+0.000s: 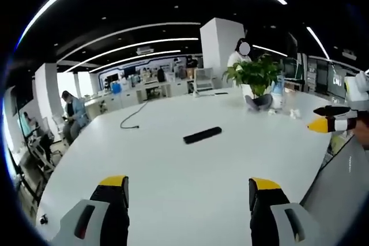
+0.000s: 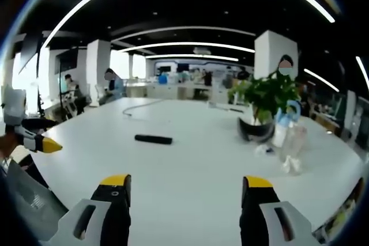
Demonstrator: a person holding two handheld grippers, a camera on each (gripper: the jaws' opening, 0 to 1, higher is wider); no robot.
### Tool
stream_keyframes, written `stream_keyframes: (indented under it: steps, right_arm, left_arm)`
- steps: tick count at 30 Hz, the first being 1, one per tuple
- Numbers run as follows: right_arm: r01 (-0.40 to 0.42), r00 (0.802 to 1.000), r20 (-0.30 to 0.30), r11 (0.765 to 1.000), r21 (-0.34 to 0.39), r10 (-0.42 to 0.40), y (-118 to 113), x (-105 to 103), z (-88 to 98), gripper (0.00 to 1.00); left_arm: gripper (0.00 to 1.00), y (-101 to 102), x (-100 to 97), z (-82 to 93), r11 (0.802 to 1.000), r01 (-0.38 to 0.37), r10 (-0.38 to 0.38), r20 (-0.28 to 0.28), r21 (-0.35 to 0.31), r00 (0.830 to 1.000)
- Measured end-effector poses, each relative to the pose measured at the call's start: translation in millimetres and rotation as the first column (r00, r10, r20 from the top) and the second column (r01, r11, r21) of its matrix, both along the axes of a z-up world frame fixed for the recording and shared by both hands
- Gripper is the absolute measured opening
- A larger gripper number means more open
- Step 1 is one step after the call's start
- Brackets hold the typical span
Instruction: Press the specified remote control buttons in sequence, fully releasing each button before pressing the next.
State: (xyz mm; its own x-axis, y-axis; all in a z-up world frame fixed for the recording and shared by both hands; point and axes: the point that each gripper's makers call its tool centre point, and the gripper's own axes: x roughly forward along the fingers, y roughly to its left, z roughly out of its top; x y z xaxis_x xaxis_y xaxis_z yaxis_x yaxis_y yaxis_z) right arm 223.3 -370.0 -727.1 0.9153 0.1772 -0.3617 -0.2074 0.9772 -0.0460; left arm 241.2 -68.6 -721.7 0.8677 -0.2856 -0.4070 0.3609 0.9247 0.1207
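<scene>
Black remote control on white table; yellow-tipped black tool

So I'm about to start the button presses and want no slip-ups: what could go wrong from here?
The remote lies loose on the smooth table, far from both open grippers, so a press might slide it. Its buttons are too small to read from here, so a wrong one might get pressed. The plant and bottle stand near the right gripper's path.

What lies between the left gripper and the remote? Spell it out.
Bare white table. In the left gripper view, nothing sits between the open left gripper and the black remote; the loose cable lies off to one side.
</scene>
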Motion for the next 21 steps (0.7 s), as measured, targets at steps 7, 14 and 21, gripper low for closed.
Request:
stream_keyframes:
  steps: [7, 14, 21]
  right_arm:
    - [-0.008, 1.000, -0.013, 1.000, -0.004, 0.008, 1.5, -0.7, -2.1, 0.74]
    - [-0.020, 0.999, -0.035, 1.000, -0.014, 0.019, 3.3, -0.7, -6.1, 0.70]
    - [-0.040, 0.997, -0.069, 0.999, -0.004, 0.040, 7.0, -2.0, -11.5, 0.59]
  left_arm:
    - [0.89, -1.2, 24.6, 11.6, 0.997, 0.051, -0.052, 0.015, 0.055, 0.999]
    - [0.86, -8.8, 59.9, 15.9, 0.989, 0.122, -0.123, 0.005, 0.088, 0.992]
    - [0.84, -19.2, 95.6, 14.2, 0.974, 0.198, -0.196, -0.030, 0.109, 0.980]
